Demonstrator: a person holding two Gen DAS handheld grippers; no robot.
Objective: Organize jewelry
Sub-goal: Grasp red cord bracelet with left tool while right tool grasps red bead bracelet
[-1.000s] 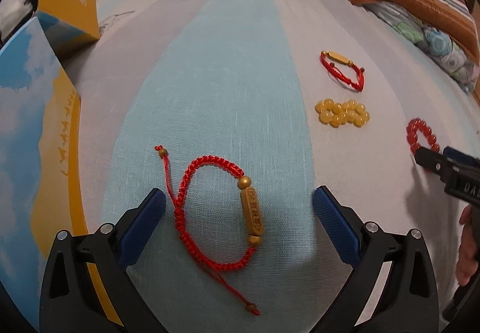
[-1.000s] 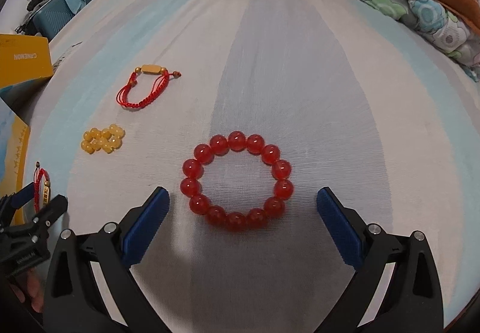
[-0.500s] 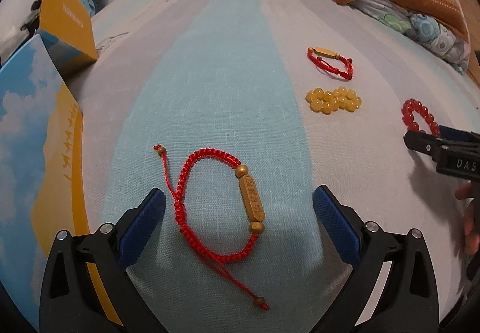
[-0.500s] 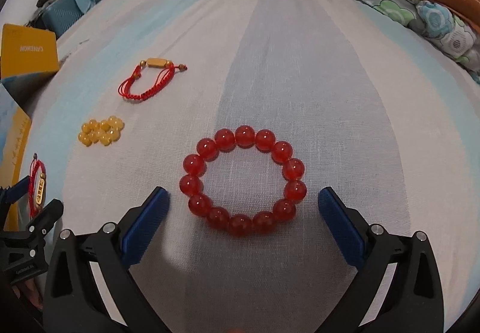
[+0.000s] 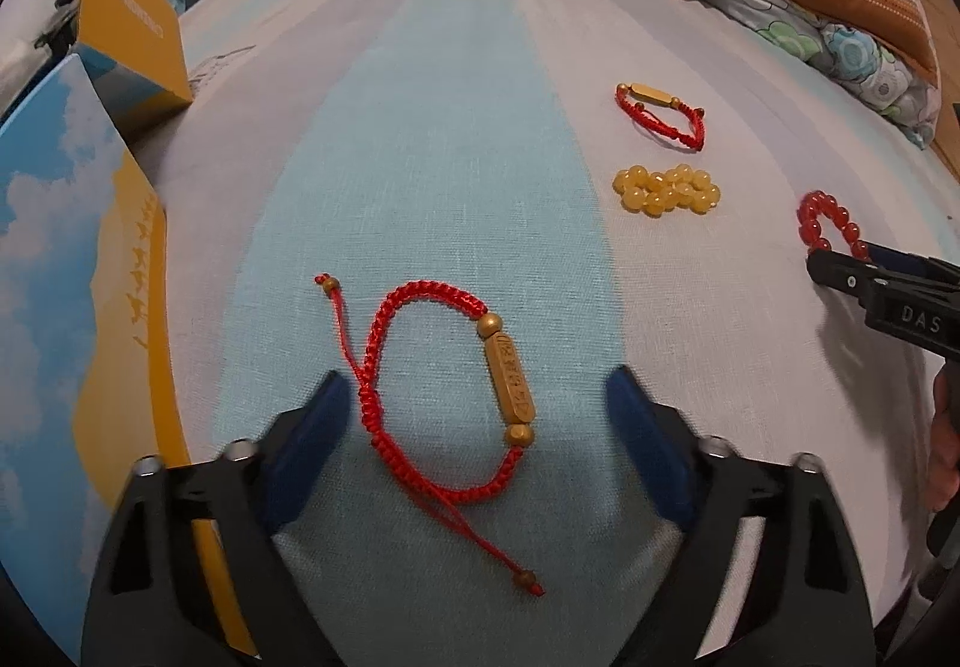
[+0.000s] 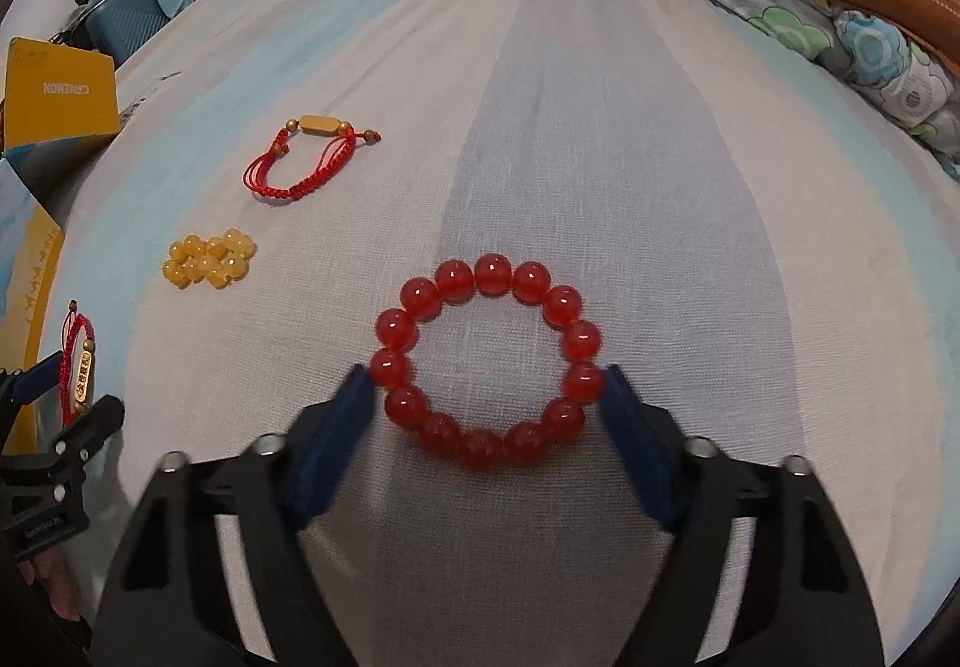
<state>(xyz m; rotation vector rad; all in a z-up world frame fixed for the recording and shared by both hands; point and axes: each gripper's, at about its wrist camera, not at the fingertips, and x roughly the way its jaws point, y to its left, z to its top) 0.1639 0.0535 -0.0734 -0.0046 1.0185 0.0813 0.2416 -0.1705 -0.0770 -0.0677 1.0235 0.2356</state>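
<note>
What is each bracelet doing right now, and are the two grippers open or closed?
left gripper: open, straddling the near cord bracelet.
right gripper: open, fingers almost touching the red bead bracelet.
near cord bracelet: flat on the bedsheet, ungripped.
red bead bracelet: flat, round, not lifted.
yellow bead bracelet: bunched up.
far cord bracelet: lying loose.

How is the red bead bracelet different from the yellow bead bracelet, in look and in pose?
The red bead bracelet lies as an open ring; the yellow bead bracelet is bunched into a tight cluster. The red one's beads look bigger than the yellow one's. The red one sits between the right tool fingers; the yellow one lies apart, unattended. Both are round-bead bracelets on the sheet.
</note>
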